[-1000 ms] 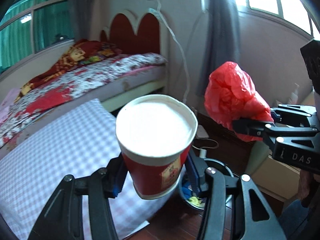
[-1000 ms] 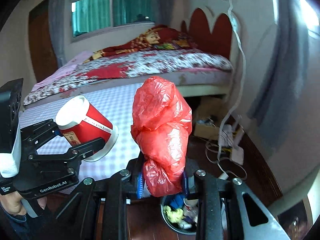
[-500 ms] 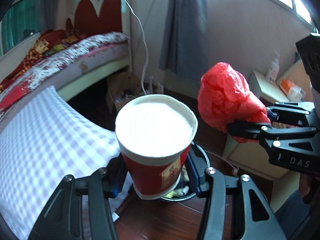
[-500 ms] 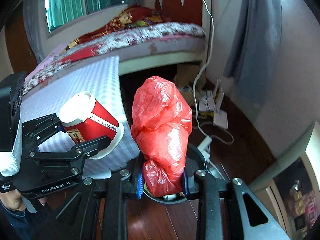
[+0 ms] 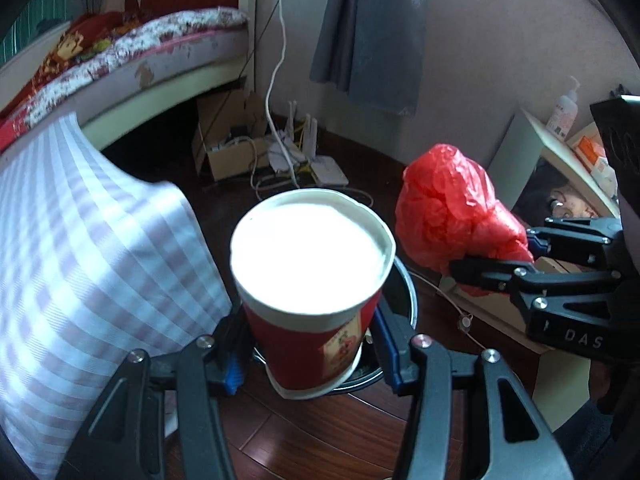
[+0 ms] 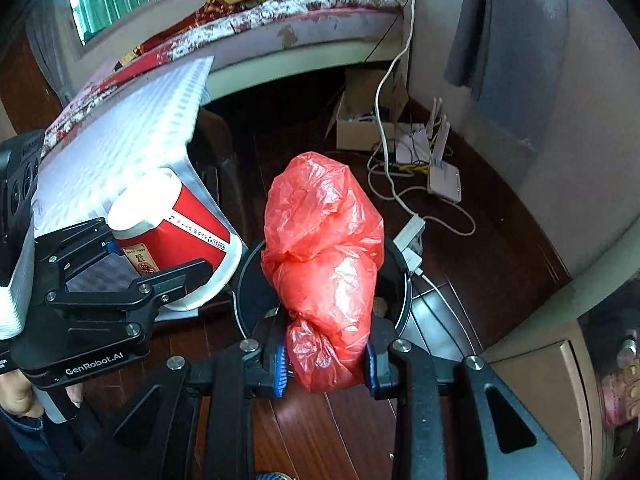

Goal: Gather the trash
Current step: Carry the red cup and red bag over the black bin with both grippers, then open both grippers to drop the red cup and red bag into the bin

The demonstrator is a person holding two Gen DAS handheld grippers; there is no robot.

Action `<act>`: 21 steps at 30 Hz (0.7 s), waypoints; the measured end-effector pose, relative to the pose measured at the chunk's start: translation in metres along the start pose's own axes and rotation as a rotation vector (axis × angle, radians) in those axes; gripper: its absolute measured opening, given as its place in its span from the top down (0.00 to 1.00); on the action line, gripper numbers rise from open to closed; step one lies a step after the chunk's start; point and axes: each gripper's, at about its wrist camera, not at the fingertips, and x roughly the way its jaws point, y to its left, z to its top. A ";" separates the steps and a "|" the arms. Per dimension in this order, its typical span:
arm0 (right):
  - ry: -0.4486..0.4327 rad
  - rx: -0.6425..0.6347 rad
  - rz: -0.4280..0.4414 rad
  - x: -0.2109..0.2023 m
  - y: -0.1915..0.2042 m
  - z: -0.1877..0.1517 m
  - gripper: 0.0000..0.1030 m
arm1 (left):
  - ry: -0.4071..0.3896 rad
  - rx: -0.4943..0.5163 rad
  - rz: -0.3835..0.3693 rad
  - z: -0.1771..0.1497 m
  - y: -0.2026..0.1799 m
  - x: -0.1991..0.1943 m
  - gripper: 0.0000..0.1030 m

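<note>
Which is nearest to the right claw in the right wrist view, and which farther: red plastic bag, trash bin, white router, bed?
1. Red plastic bag, clamped in the right claw.
2. Trash bin, on the floor just beyond, behind the bag.
3. White router, on the floor at upper right.
4. Bed, along the far wall.

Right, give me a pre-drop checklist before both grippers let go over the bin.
1. Left gripper clamped on red paper cup: ok.
2. Right gripper clamped on crumpled red plastic bag: ok.
3. Bag over round black trash bin: ok.
4. Cup over bin mouth: cannot tell; from the right wrist view it looks beside the rim.
5. Room left in bin: cannot tell.
</note>
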 end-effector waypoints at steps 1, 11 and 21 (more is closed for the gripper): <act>0.009 -0.007 0.004 0.005 -0.001 -0.001 0.71 | 0.015 -0.017 -0.002 -0.002 0.001 0.007 0.48; 0.112 -0.072 0.044 0.063 -0.011 -0.003 0.67 | 0.095 -0.061 -0.020 -0.008 0.003 0.049 0.31; 0.158 -0.014 -0.086 0.085 -0.035 -0.020 0.01 | 0.124 -0.122 0.115 -0.040 0.020 0.052 0.04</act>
